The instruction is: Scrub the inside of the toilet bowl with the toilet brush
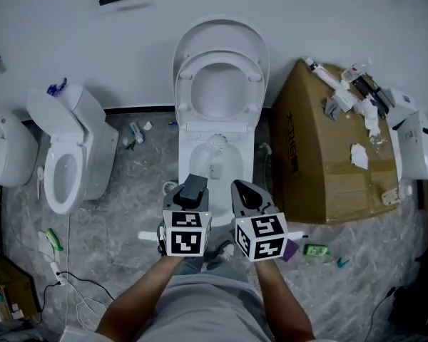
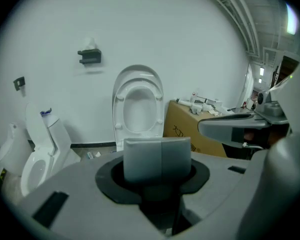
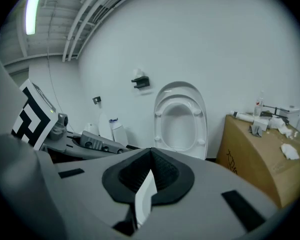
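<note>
1. White porcelain, ctr frame: the toilet bowl [image 1: 194, 161] stands open, w/ seat [image 1: 187, 84] and lid [image 1: 221, 38] tipped up against the wall.
2. Inside the bowl, on its midline: a pale, bristly-looking ball [image 1: 215, 145] w/ a grey piece [image 1: 215, 169] just below it. Prob. the toilet brush, but too small to be sure. Neither tool holds a brush.
3. Left tool [image 1: 192, 185]: jaws pressed together, pads meeting at a seam, nothing between them.
4. Right tool [image 1: 247, 191]: ribbed black pads closed to a ridge, also empty. A pale sliver under the ridge is unclear.
5. Key relation: the bowl lies straight ahead of and below both tools, which hang side by side over its near rim. Its long axis runs away from the person toward the wall. Ball and grey piece line up along that axis, grey piece nearer the tools.
6. Nearer hand: about even; the left tool's tip looks a shade closer to the grey piece.
7. Judgement: either tool would need its jaws parted before gripping. The scene fits a brush waiting for the scrub or one dropped back after it.
8. Flanks: cardboard box [image 1: 321, 169] to the right, second toilet [image 1: 93, 120] to the left.
</note>
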